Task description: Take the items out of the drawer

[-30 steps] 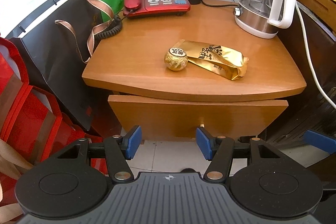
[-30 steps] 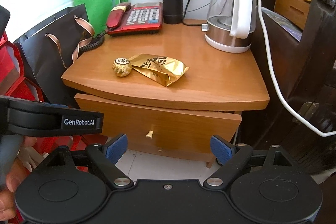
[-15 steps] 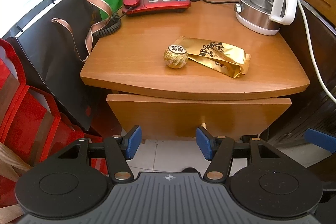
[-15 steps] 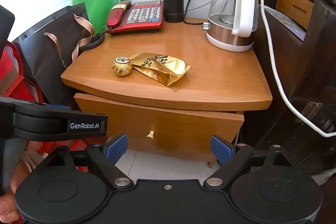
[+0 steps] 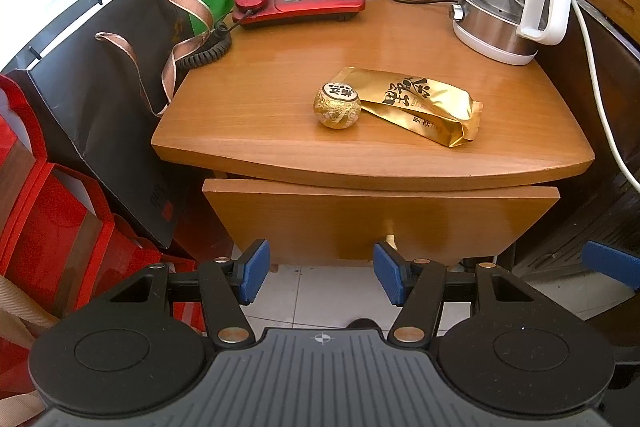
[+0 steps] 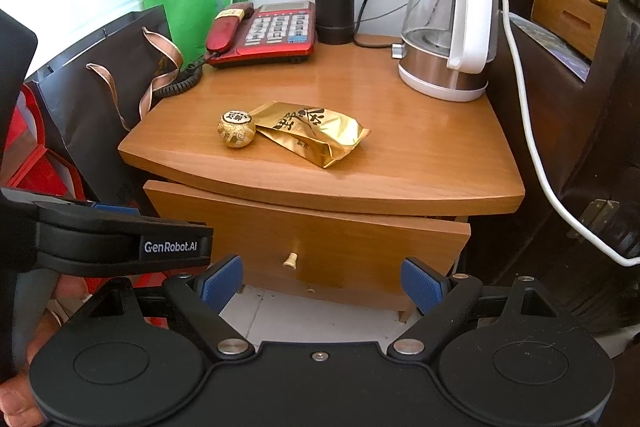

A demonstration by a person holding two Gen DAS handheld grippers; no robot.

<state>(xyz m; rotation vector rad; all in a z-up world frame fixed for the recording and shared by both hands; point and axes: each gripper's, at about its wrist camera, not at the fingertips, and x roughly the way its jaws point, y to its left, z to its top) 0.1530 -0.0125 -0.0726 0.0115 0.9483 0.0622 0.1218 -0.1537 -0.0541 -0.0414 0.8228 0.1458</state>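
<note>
Left tool (image 5: 319, 275) nearer drawer (image 5: 380, 219), knob (image 6: 290, 259) pointing outward

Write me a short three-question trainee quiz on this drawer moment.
1. True or false: the drawer looks pushed in.
2. What touches the gold foil ball? A) kettle B) gold pouch C) phone
3. Fill in: both the left gripper and the right gripper are ____.

Key: 1 true; 2 B; 3 open
</note>
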